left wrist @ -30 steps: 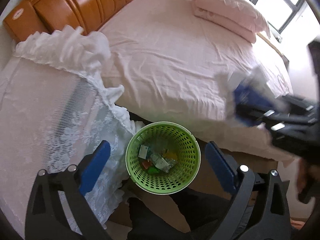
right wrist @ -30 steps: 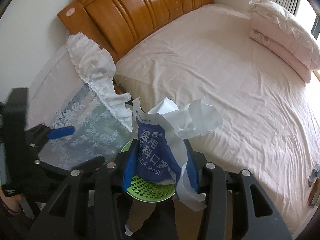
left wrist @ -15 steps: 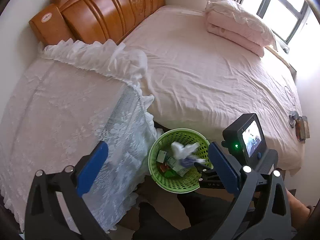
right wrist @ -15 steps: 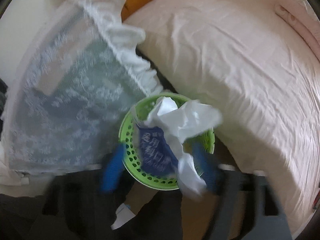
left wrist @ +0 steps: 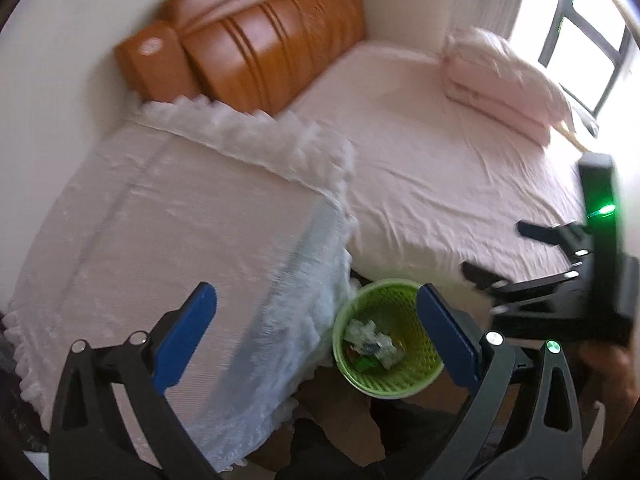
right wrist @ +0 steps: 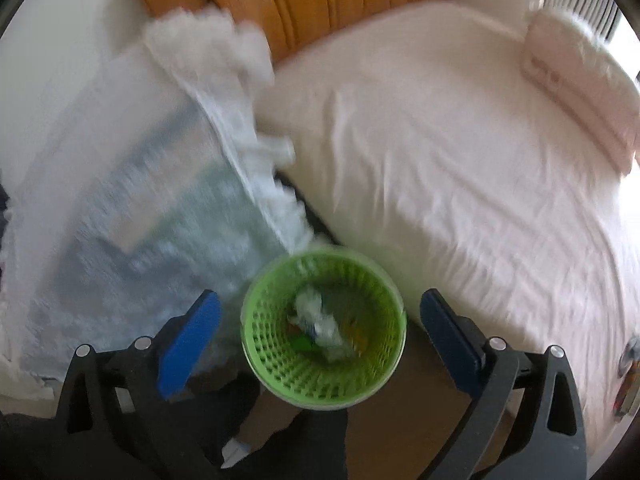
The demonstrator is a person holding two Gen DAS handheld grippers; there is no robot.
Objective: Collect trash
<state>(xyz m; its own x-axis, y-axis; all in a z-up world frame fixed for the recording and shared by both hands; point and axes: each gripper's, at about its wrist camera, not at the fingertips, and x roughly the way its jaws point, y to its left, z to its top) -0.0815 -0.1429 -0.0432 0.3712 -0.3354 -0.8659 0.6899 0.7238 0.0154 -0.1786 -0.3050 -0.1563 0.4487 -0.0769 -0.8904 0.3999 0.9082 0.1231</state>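
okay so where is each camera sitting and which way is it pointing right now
Left wrist: on the left claw, looking down and forward over the lace cloth and bed; its own open blue fingers show, plus the right claw at the right edge.
Right wrist: on the right claw, looking almost straight down at the bin; its open fingers frame it.
Shared: bin, lace cloth, bed, headboard, pillow.

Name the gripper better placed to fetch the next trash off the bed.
Right, probably. The right gripper hangs open and empty over the bin, beside the bed; the left gripper is open too, nearer the lace cover.
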